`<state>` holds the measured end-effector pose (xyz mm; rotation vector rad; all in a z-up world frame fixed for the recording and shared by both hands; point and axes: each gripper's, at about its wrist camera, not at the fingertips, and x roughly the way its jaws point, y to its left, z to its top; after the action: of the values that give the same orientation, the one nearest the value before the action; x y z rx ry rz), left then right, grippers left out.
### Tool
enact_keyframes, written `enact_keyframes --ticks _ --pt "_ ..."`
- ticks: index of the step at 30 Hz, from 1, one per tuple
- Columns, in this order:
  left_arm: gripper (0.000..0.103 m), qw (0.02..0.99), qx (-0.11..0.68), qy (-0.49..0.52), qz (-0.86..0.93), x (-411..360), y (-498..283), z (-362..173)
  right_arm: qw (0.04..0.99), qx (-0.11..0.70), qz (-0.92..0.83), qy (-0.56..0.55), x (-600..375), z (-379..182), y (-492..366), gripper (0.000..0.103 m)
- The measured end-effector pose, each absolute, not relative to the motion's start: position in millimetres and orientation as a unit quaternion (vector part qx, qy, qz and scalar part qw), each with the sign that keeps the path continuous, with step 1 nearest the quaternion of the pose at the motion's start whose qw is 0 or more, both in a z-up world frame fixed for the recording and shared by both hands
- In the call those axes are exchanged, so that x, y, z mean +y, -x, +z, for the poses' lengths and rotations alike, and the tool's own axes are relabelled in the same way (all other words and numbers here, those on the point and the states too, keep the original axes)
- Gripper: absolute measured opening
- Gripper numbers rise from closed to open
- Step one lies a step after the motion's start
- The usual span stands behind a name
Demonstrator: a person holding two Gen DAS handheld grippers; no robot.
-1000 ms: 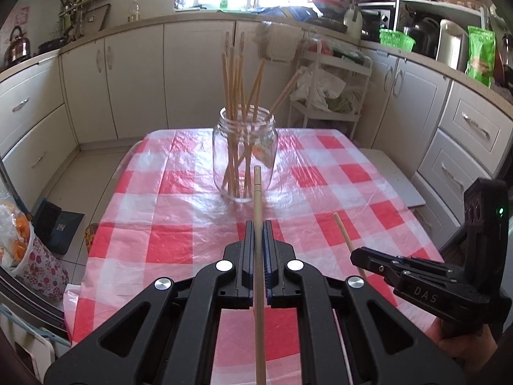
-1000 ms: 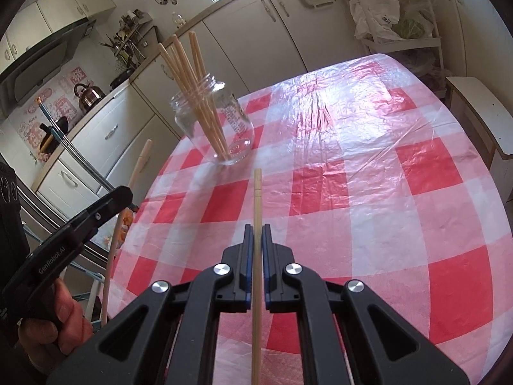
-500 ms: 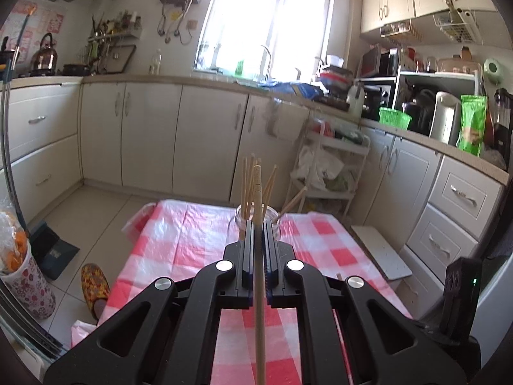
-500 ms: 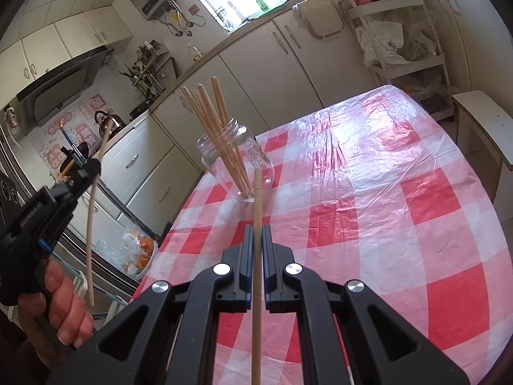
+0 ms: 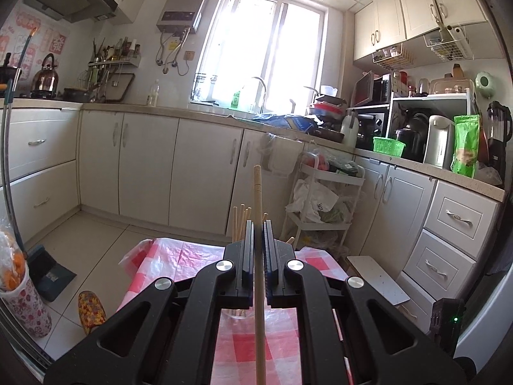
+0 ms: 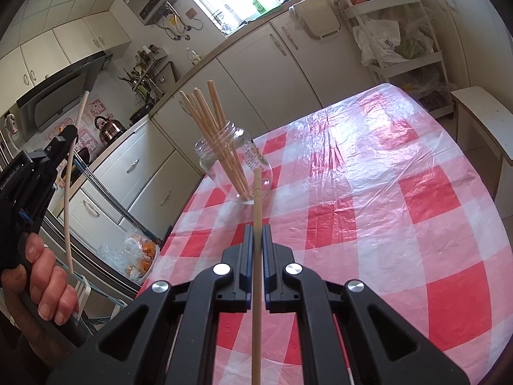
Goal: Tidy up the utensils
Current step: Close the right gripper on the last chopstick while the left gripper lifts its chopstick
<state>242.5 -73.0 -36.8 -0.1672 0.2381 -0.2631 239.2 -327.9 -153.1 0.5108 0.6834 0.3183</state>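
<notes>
A glass jar (image 6: 235, 163) with several wooden chopsticks (image 6: 213, 128) stands on the red-and-white checked tablecloth (image 6: 368, 199). My right gripper (image 6: 257, 229) is shut on a wooden chopstick (image 6: 257, 211) that points toward the jar from the near side. My left gripper (image 5: 258, 224) is shut on another chopstick (image 5: 257, 192), held high and near level; the jar's chopstick tips (image 5: 240, 218) show just behind its fingers. In the right wrist view the left gripper (image 6: 72, 134) is at the far left, raised, in a person's hand (image 6: 41, 276), with its chopstick (image 6: 69, 199) upright.
White cabinets (image 5: 144, 166) and a cluttered counter (image 5: 320, 125) ring the room. A white rack trolley (image 5: 323, 199) and a small white stool (image 6: 481, 118) stand past the table's far side. A bag of oranges (image 6: 138, 253) and a slipper (image 5: 91, 308) lie on the floor at left.
My left gripper has risen and tilted up with its chopstick, so the jar has sunk behind its fingers. The right gripper has tipped slightly up; the jar sits lower in its view.
</notes>
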Motion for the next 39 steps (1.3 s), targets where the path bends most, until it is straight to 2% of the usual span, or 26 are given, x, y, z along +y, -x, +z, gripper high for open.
enact_keyframes --ticks 39 --pt "0.005 0.981 0.087 0.109 -0.133 -76.4 -282.1 -35.4 0.897 0.301 0.152 -0.285 -341.6 -150.3 -241.6 0.006"
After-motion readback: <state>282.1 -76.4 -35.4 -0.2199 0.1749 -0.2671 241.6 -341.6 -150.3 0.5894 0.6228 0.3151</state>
